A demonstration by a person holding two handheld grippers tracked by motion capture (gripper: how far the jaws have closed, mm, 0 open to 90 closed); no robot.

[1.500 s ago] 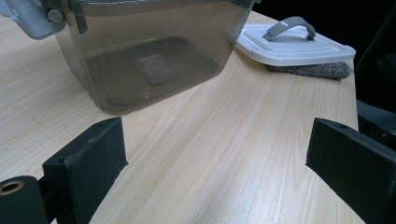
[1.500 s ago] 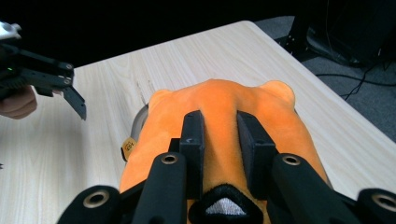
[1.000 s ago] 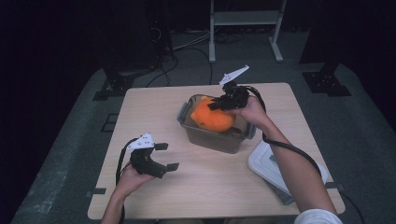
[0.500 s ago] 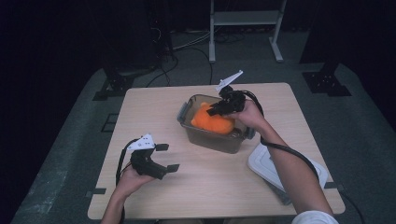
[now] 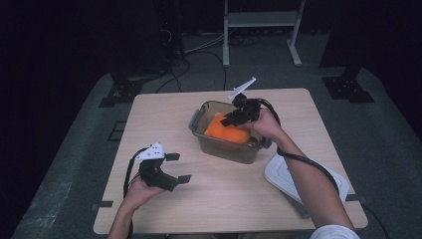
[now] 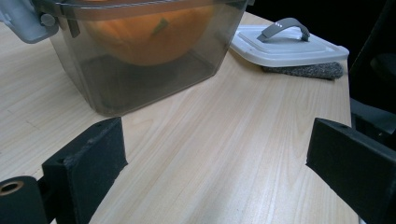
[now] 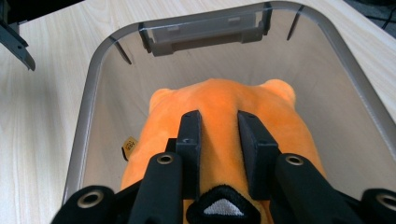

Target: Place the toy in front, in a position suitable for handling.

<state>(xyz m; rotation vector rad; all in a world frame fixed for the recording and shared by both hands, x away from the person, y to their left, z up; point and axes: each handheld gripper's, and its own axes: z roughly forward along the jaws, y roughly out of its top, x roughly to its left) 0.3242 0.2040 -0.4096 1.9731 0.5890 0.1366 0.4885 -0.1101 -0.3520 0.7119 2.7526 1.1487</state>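
An orange plush toy (image 5: pixel 225 132) (image 7: pixel 224 98) lies inside a clear grey-tinted container (image 5: pixel 198 121) (image 7: pixel 88 98) at the table's middle. My right gripper (image 5: pixel 232 119) (image 7: pixel 219 119) reaches into the container from above. Its jaws pinch a fold of the toy's back and have just eased apart slightly, with the plush still between them. My left gripper (image 5: pixel 180 168) (image 6: pixel 215 154) rests open near the front left of the table, with nothing between its jaws. In the left gripper view the container (image 6: pixel 140 88) shows the toy (image 6: pixel 140 39) through its wall.
The container's white lid (image 5: pixel 281 174) (image 6: pixel 280 46), with a grey handle, lies on a dark pad (image 6: pixel 303 71) at the table's right front. Bare wooden table (image 5: pixel 164 119) surrounds the container. A dark floor with cables and stands lies beyond.
My right gripper has sunk a little, bringing the plush toy lower into the container. The left gripper has stayed in place.
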